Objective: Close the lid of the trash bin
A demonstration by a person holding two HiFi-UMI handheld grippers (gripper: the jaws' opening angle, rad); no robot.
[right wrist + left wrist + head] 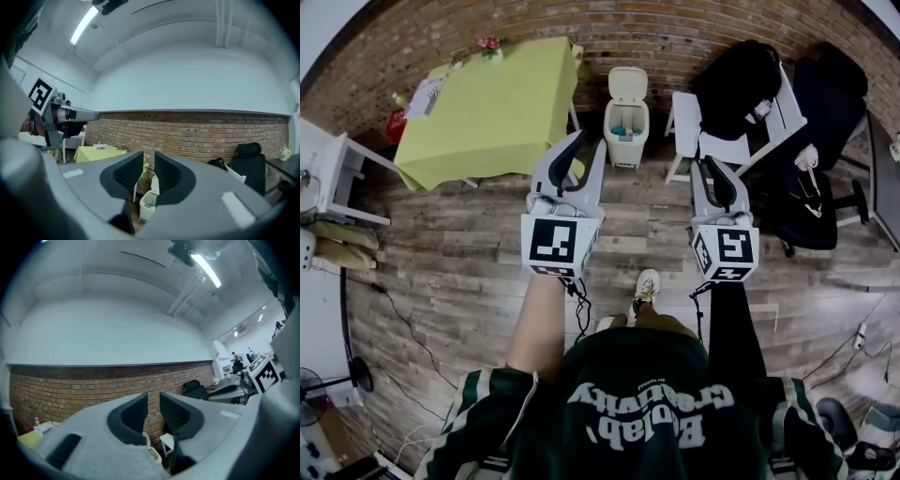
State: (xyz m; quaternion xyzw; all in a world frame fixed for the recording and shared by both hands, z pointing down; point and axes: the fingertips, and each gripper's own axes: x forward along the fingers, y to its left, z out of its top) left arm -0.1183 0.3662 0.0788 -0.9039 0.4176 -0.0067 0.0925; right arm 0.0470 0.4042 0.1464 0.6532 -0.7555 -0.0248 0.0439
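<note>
The white trash bin (625,129) stands on the wood floor against the brick wall, its lid (628,83) tipped up and back, some contents showing inside. Both grippers are held level, well short of the bin and pointing toward it. My left gripper (586,143) is just left of the bin's line, my right gripper (711,169) farther right. Each has a narrow gap between its jaws with nothing in it. In the right gripper view the bin (147,202) sits below my right gripper (149,162). The left gripper view shows only an edge of the bin (153,454) under my left gripper (153,401).
A table with a yellow-green cloth (492,103) stands left of the bin. A white chair (686,117) carrying a black bag (736,84) is on its right, with a black office chair (811,202) beyond. Cables run over the floor at left.
</note>
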